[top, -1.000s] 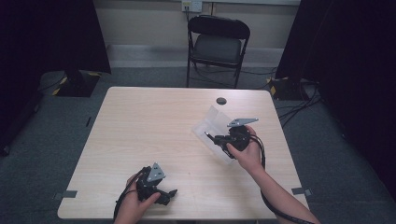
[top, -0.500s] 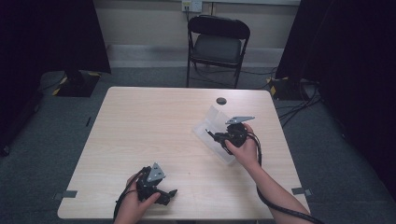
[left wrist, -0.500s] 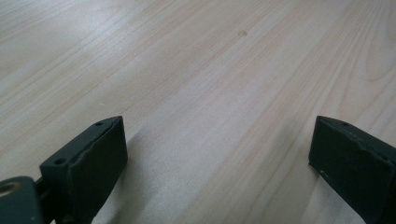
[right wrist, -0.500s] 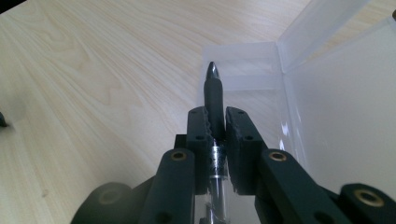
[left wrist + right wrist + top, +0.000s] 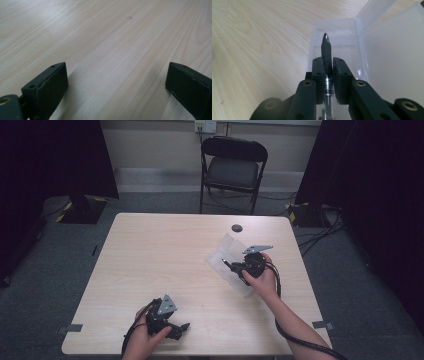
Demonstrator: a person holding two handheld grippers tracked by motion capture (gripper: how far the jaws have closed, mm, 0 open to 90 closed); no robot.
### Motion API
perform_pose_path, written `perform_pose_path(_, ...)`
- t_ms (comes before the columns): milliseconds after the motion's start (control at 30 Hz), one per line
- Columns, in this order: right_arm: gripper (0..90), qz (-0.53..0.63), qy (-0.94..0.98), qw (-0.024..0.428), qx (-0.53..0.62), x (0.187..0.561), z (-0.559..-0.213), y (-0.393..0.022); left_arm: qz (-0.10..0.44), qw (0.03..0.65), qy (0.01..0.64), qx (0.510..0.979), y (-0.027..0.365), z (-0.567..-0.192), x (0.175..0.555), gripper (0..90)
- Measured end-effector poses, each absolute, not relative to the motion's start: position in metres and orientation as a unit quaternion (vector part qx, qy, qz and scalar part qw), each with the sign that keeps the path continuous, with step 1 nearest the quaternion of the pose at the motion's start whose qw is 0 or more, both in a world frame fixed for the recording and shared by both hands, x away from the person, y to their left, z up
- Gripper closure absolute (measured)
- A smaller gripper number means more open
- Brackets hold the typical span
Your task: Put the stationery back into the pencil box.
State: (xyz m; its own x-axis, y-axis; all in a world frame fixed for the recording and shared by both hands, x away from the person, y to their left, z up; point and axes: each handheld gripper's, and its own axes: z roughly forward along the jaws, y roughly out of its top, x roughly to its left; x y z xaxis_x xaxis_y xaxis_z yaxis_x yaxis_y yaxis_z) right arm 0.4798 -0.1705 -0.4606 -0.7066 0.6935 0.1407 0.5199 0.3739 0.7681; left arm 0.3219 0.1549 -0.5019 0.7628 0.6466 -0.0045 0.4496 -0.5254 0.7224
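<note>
Right hand-held gripper point(image 5: 327, 65) clamps a pen point(image 5: 326, 51), tip over the open clear case point(image 5: 231, 264) near the desk point(image 5: 165, 255) right edge. Left hand-held gripper point(image 5: 116, 82), jaws spread, empty, rests well apart from the case on bare wood near the front edge.

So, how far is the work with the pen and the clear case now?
Done: the clear case lies open on the table, its lid raised. In hand: the right gripper is shut on the pen and holds it over the case's tray, tip pointing along it. Left: lay the pen in the tray, let go and probably close the lid. The left gripper rests open, holding nothing.
</note>
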Motion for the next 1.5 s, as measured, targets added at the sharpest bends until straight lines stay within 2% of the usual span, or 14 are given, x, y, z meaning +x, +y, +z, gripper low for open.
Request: perform_pose_path(1500,80.3,0.407,0.828,0.116,0.367,0.487,-0.479,-0.160,0.133,0.370,0.317,0.863,0.155,-0.502,0.322,4.0)
